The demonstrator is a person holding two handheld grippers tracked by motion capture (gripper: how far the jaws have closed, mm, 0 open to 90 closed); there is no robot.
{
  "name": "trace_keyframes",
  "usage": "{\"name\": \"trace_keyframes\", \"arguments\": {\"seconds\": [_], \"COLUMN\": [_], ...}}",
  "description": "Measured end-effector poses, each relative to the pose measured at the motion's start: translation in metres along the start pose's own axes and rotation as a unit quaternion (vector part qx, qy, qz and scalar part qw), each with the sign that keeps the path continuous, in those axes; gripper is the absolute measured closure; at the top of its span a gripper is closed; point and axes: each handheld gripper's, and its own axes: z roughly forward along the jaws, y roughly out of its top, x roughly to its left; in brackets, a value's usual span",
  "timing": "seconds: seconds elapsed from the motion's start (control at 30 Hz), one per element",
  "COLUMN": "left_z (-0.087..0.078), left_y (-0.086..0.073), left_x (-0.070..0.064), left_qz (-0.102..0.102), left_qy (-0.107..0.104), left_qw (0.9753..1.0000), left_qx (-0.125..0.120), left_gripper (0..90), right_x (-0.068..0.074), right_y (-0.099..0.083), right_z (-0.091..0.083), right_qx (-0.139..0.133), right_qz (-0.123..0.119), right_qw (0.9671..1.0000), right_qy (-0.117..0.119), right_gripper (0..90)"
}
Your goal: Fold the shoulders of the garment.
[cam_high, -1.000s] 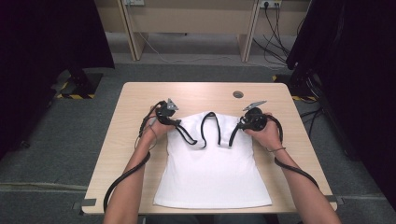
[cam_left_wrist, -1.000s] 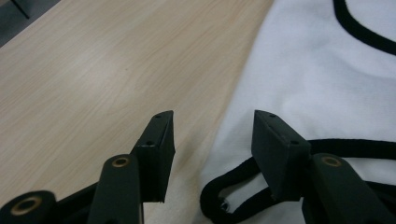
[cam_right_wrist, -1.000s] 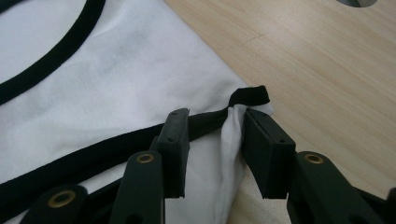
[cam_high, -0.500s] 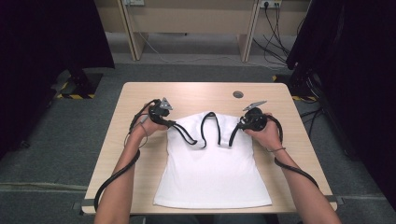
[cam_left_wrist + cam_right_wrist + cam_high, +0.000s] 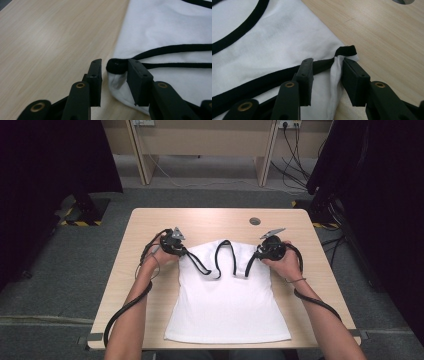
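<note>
since a moment ago the left gripper [image 5: 176,242] has slid outward toward the table's left edge, off the white tank top [image 5: 227,305]; its jaws stand apart, the top's black-trimmed shoulder end [image 5: 117,66] just between them, ungrasped. the right gripper [image 5: 267,248] has its jaws apart around a bunched shoulder strap [image 5: 337,65]; whether they pinch is hard to tell. the top lies flat mid-table [image 5: 210,222]. a round grommet [image 5: 255,221] sits beyond. the cables hide the forearms partly.

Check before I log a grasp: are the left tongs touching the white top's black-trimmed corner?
Touching. In the left gripper view, one jaw of the left tongs rests against the black-trimmed corner of the white top; the other jaw stands apart from it, jaws open.
</note>
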Motion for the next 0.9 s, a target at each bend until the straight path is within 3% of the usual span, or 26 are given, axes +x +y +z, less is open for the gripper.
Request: {"name": "trace_keyframes", "arguments": {"seconds": [0.13,0.23,0.33,0.53,0.73,0.87,0.9], "left_z": [0.0013,0.001,0.0006,0.0027,0.004,0.0031,0.0032], "left_y": [-0.0016,-0.0007,0.0013,0.0033,0.0037,0.004,0.0035], "left_x": [0.0014,-0.0004,-0.002,-0.0015,-0.0032,-0.0023,-0.0018], "left_qz": [-0.018,-0.005,0.004,0.015,0.018,0.012,0.002], "left_qy": [0.007,-0.002,-0.017,-0.025,-0.031,-0.029,-0.027], "left_qw": [0.9998,0.9999,0.9995,0.9995,0.9993,0.9995,0.9996], "left_qx": [-0.002,-0.012,-0.026,-0.015,-0.007,-0.006,-0.011], "left_gripper": [67.5,70.9,66.0,63.3,80.3,83.1,83.2], "right_x": [0.0002,0.0004,0.0003,0.0004,0.0009,0.0008,0.0008], "right_y": [0.0,-0.0001,-0.0001,-0.0003,-0.0002,-0.0006,-0.0006], "right_z": [0.0,0.0,0.0,0.0,0.0003,0.0003,0.0003], "right_qx": [0.0,0.0,0.0,-0.001,-0.001,-0.003,-0.003], "right_qz": [-0.001,-0.002,-0.003,-0.002,-0.001,-0.002,-0.002], "right_qw": [1.0,1.0,1.0,1.0,1.0,1.0,1.0], "right_qy": [-0.001,-0.001,-0.001,-0.001,-0.002,-0.002,-0.002], "right_gripper": [61.0,61.0,60.9,60.9,61.0,61.0,60.9]}}
